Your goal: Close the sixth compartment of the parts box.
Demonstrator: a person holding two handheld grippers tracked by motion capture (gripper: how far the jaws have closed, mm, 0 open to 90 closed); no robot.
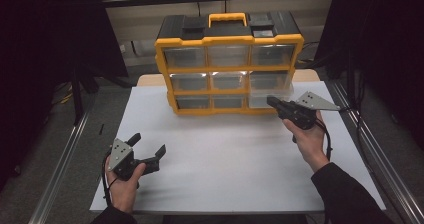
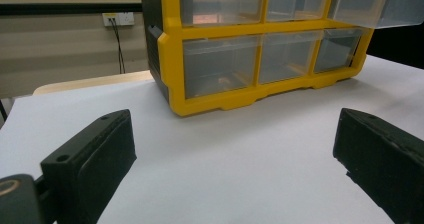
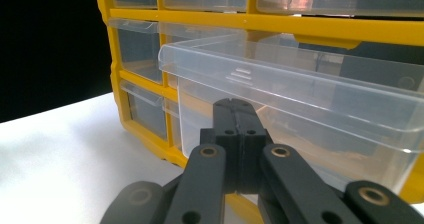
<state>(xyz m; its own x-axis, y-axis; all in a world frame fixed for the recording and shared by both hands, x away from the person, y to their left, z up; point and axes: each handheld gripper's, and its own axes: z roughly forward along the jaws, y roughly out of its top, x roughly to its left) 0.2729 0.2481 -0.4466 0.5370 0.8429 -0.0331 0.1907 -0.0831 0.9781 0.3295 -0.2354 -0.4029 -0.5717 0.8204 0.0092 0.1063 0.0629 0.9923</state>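
White tabletop (image 1: 230, 154): my right gripper (image 1: 274, 103), pressed closed, noses a pulled-out clear drawer (image 3: 300, 99); left gripper (image 1: 149, 145) gapes empty.

Left gripper (image 1: 148, 152): matte black body, two blocky jaws with small screw holes, grey three-cornered plate dotted with holes on top, black cable trailing.
Right gripper (image 1: 270, 102): same black build, brass-ringed pivot screws on linkage arms, grey plate.
Dark sleeves at both wrists.

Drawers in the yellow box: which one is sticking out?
The right drawer of the middle row sticks out in front of the box, by the shut right tongs. The other drawers sit pushed in.
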